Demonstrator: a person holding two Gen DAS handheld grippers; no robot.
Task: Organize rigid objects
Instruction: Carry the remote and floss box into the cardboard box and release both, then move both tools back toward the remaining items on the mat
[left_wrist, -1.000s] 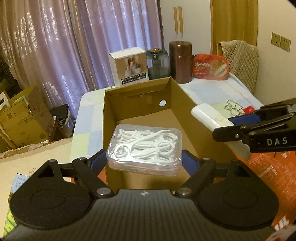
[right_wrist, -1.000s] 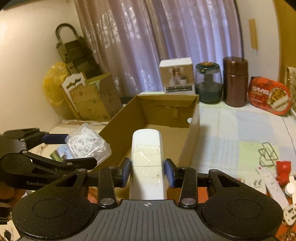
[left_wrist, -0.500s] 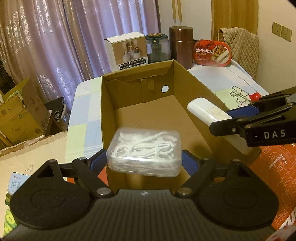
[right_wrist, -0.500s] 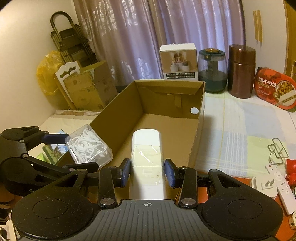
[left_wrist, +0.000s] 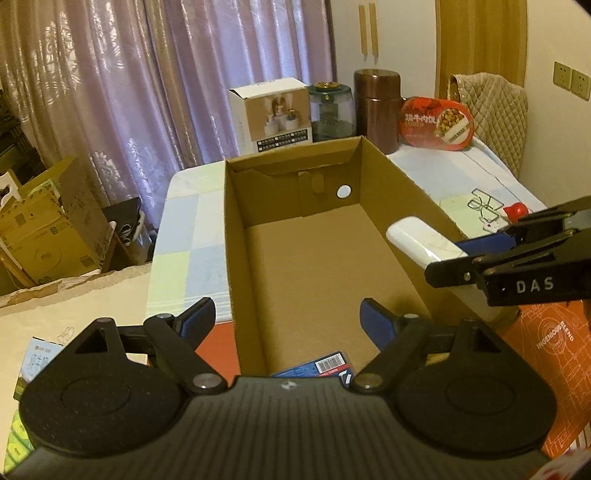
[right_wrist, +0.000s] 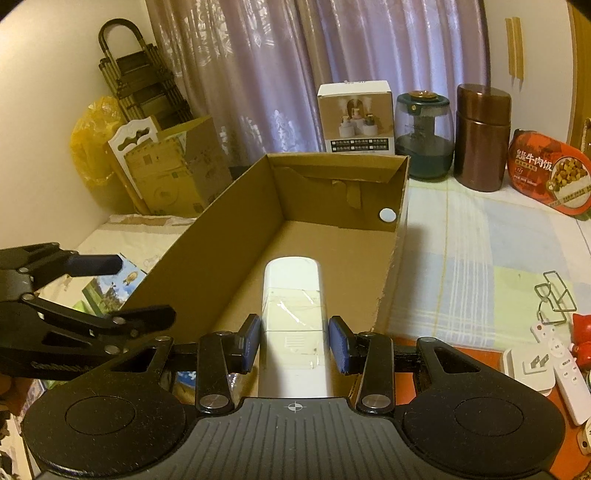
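Cardboard box (right_wrist: 334, 236), open-topped, fills the middle of both wrist views, and it is where the rigid things are judged to go. Nearest the lens in the right wrist view, the right gripper (right_wrist: 294, 345) is clenched on a white oblong case (right_wrist: 291, 295), its blue pads (right_wrist: 248, 343) pressing the case's sides while its rounded end points over the box floor, low centre of the frame. In the left wrist view the left gripper (left_wrist: 287, 320) stands released and empty above the box's near end, with a blue barcoded pack (left_wrist: 325, 367) just showing below it at the bottom centre. Farther off, on the bench (right_wrist: 476, 254) at the right of the frame, lie white remotes (right_wrist: 561, 365) and wire clips (right_wrist: 556, 297); jars and a printed carton stand beyond the box. The risk: letting go from this height and tilt could make the case bounce or tip against the box's right wall, and the two grippers sit near enough to knock together.
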